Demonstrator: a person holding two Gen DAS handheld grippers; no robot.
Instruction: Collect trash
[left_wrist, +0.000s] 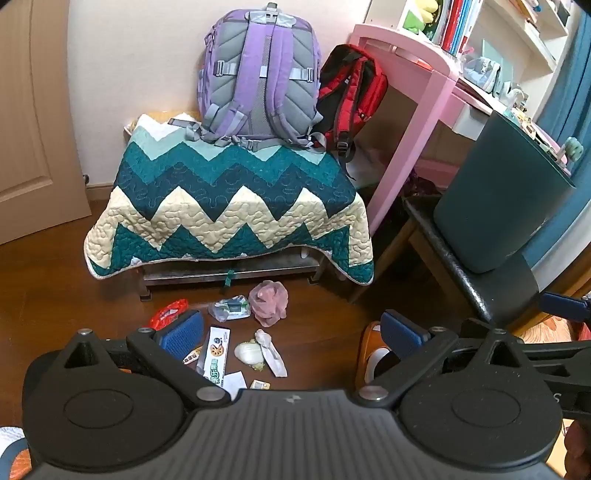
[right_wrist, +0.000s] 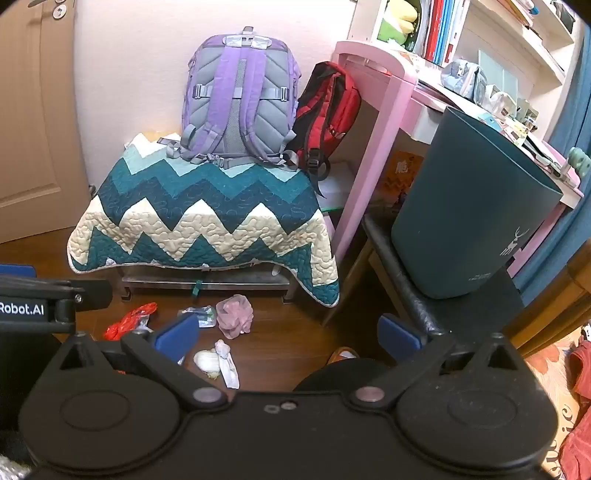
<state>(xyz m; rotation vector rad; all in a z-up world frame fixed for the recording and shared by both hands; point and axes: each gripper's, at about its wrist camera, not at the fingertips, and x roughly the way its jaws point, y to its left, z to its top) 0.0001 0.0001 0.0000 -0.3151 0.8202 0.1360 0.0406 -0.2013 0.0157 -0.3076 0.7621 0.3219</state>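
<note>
Trash lies on the wooden floor in front of a low bench: a pink crumpled bag (left_wrist: 268, 303) (right_wrist: 235, 316), a clear wrapper (left_wrist: 229, 307), a red wrapper (left_wrist: 168, 314) (right_wrist: 129, 320), a white carton (left_wrist: 217, 355), a pale lump with a white twist (left_wrist: 258, 352) (right_wrist: 218, 360), and small scraps. A dark teal bin (left_wrist: 498, 199) (right_wrist: 476, 210) stands on a black chair seat at the right. My left gripper (left_wrist: 293, 334) is open and empty above the trash. My right gripper (right_wrist: 288, 332) is open and empty, just right of it.
A zigzag quilt (left_wrist: 229, 206) covers the bench, with a purple backpack (left_wrist: 258, 74) and a red backpack (left_wrist: 351, 88) on it. A pink desk (left_wrist: 417, 92) with shelves stands at the right. A door (left_wrist: 29, 122) is at the left. Orange slippers (left_wrist: 373, 354) lie near the chair.
</note>
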